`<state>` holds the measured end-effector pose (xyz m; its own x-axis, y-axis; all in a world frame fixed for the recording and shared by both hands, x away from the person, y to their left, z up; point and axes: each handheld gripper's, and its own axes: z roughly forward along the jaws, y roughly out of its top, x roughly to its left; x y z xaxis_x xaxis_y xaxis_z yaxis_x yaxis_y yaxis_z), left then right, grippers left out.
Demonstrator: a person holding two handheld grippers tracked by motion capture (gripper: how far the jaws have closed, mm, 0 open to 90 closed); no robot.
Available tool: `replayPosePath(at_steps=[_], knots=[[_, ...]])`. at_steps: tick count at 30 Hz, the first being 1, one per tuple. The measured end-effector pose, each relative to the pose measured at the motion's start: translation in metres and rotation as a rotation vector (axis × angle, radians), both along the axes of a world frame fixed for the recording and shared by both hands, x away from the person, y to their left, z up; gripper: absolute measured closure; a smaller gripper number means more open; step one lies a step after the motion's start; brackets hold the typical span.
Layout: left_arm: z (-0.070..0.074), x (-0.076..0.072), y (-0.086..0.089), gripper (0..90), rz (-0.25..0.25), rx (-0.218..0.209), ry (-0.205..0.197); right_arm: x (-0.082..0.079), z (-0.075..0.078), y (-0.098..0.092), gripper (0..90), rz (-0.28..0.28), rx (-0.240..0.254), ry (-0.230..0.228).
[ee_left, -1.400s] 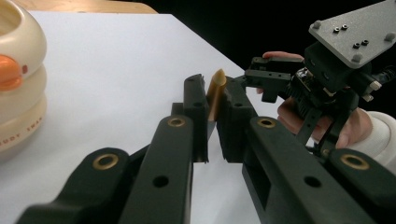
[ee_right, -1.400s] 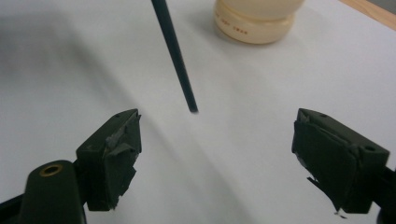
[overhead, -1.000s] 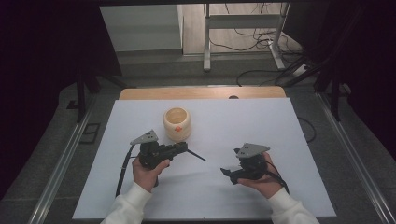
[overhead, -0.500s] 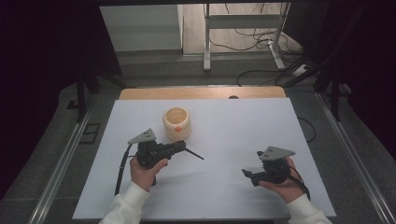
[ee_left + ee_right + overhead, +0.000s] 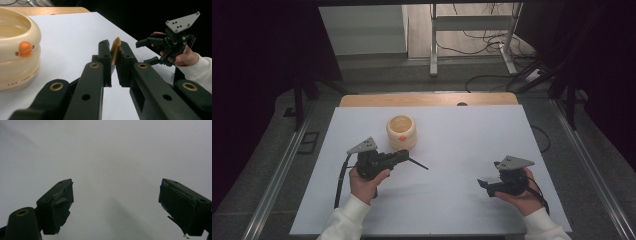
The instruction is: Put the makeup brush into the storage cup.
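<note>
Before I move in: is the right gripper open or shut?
Open. The right gripper shows its jaws wide apart with nothing between them, over the white table.

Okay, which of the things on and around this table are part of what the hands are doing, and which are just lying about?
In use:
left gripper, shut on the thin stick
cream bowl, next to it
right gripper, open over the white table

Lying about:
floor cables
metal stand behind the table
</note>
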<state>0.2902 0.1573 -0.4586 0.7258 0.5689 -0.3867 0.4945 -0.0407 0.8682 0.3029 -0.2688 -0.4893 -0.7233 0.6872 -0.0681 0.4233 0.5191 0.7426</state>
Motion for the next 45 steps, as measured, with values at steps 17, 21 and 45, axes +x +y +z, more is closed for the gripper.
replayPosePath(at_steps=[17,21,45], knots=[[0.017,0.009,0.013,83.6,0.021,0.007,-0.017,-0.004,-0.001,-0.007,13.3,-0.001,-0.005,-0.011],[0.024,0.013,0.02,83.7,0.032,-0.007,-0.021,-0.005,-0.001,-0.009,13.4,-0.012,-0.008,-0.016],[0.042,0.036,0.034,83.7,0.078,-0.013,-0.011,-0.004,-0.001,-0.008,13.6,-0.016,-0.012,-0.013]])
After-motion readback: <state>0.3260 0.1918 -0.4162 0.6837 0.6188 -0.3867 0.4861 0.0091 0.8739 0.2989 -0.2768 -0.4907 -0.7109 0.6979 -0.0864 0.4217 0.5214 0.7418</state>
